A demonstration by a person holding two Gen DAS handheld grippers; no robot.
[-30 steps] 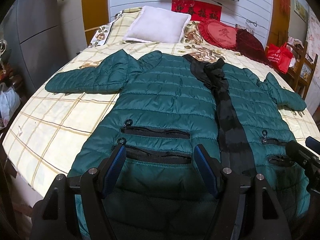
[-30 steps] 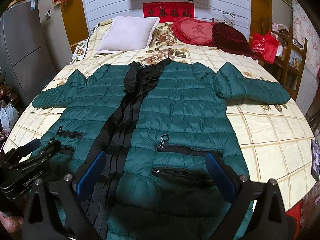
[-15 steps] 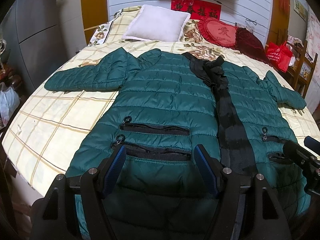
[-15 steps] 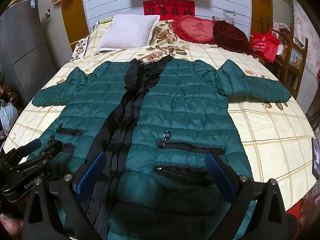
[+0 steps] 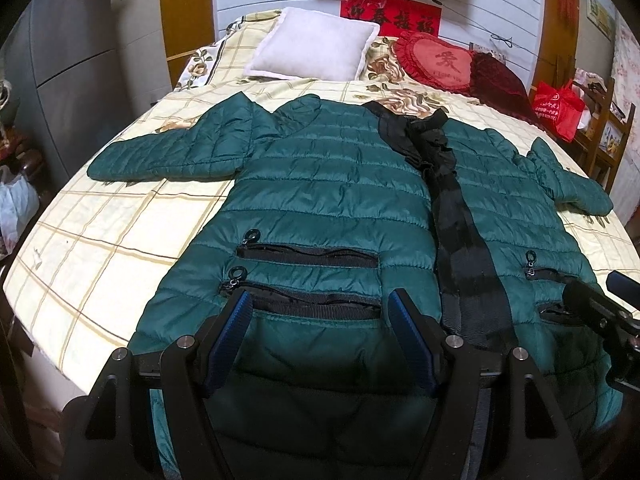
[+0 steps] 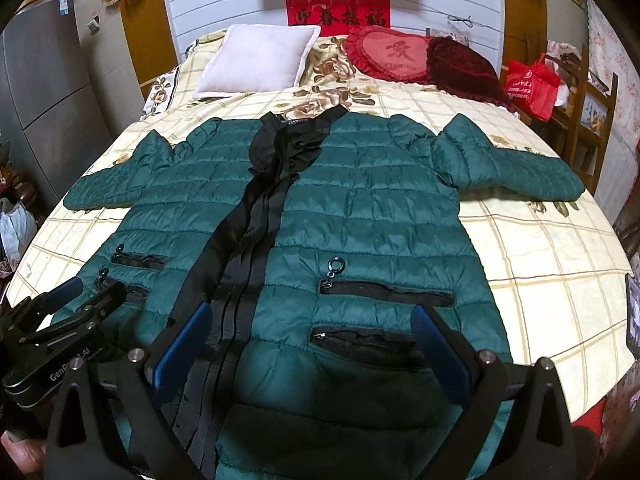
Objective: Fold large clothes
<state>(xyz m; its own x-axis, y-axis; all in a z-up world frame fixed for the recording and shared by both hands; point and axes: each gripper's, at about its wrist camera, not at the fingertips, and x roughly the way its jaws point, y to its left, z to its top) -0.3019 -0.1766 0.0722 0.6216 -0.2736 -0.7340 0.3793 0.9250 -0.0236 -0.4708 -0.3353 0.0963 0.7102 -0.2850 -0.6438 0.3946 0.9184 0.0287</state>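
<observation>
A dark green quilted jacket lies spread flat, front up, on the bed, sleeves out to both sides, with a black zip strip down its middle. It also shows in the right wrist view. My left gripper is open and empty, hovering over the hem at the jacket's left pockets. My right gripper is open and empty over the hem at the right pockets. Each gripper shows at the edge of the other's view: the right one and the left one.
The bed has a cream checked cover. A white pillow, a red heart cushion and a dark red cushion lie at the head. A red bag sits on a chair at right. A grey cabinet stands left.
Both grippers have drawn back slightly toward the foot of the bed and risen, so more of the jacket shows. The jacket has not moved.
</observation>
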